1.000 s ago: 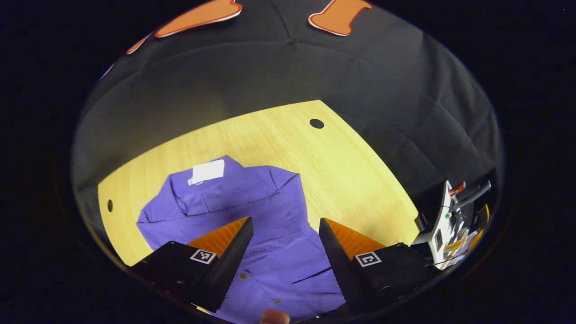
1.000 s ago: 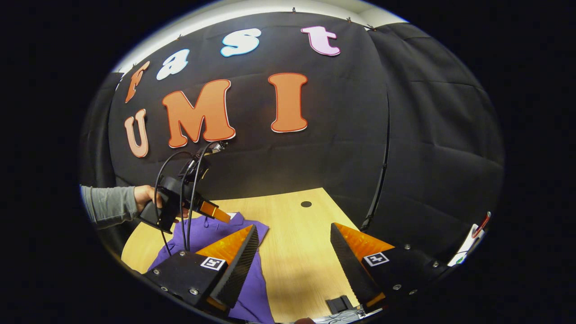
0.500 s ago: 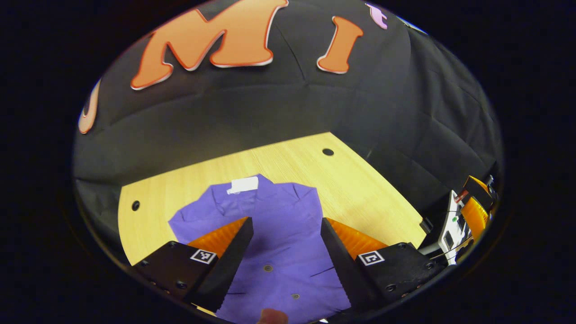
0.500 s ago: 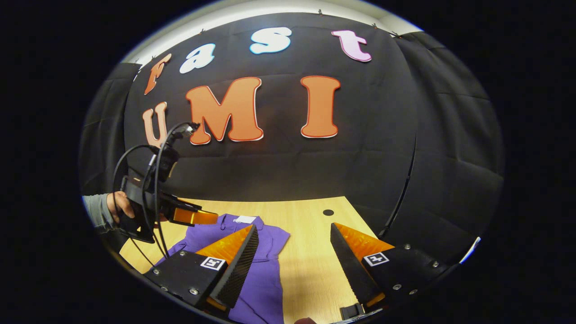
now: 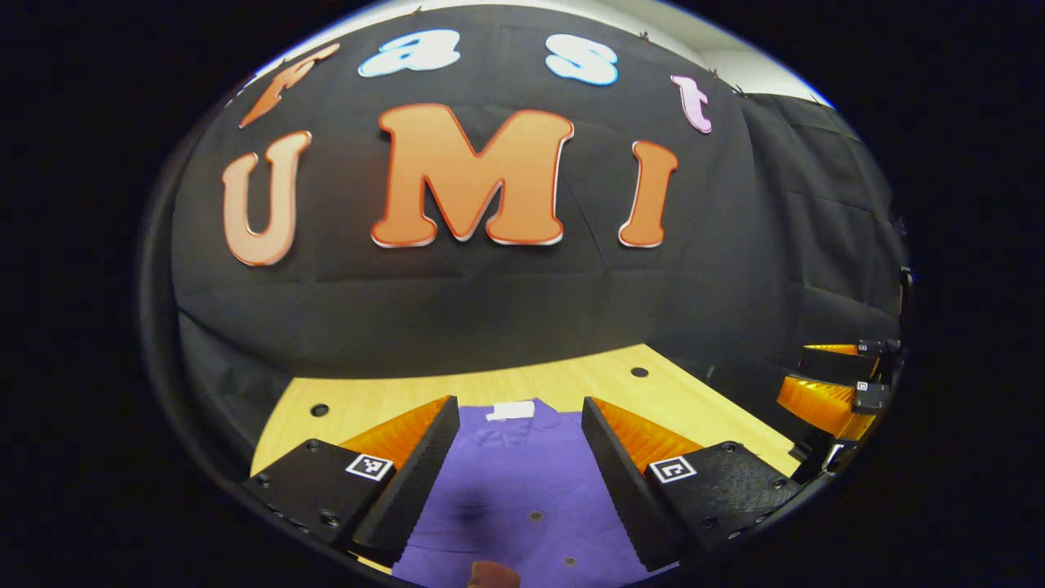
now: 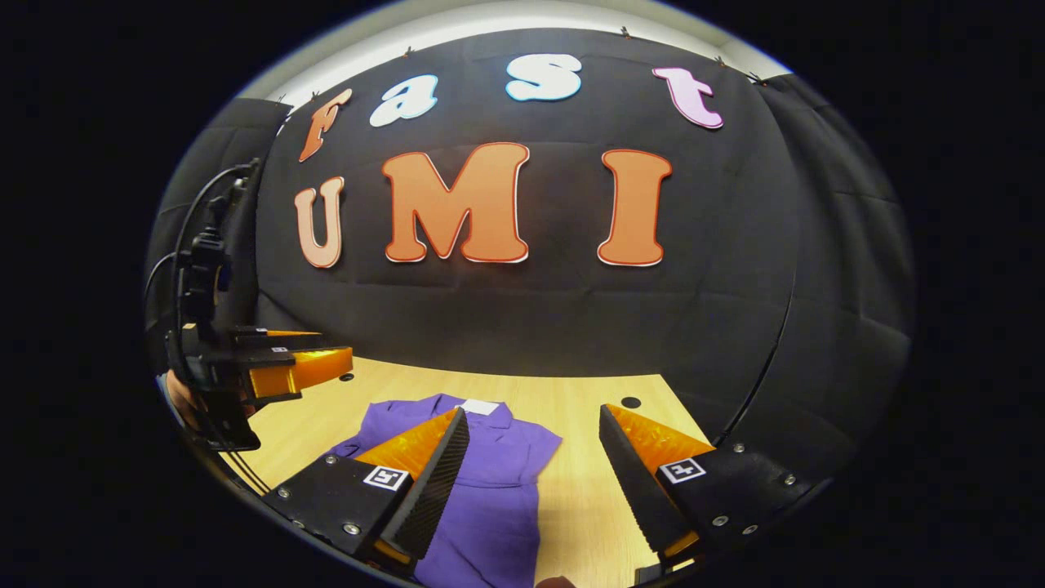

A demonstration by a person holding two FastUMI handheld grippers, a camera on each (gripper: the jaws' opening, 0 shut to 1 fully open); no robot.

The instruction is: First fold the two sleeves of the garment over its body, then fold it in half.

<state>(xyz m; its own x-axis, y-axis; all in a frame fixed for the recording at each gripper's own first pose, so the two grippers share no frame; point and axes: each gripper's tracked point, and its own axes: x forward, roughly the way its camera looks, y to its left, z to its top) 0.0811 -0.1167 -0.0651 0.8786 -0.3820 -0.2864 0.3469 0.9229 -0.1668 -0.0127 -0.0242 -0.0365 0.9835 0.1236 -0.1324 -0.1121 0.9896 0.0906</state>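
The purple garment lies flat on the light wooden desk, buttons up its front and a white tag at the collar on the far end. In the right gripper view it sits toward the left of the desk, its sleeves drawn in close to the body. The left claw is above the garment, fingers apart and holding nothing. The right claw is likewise spread wide and empty, over the garment's right edge and bare desk.
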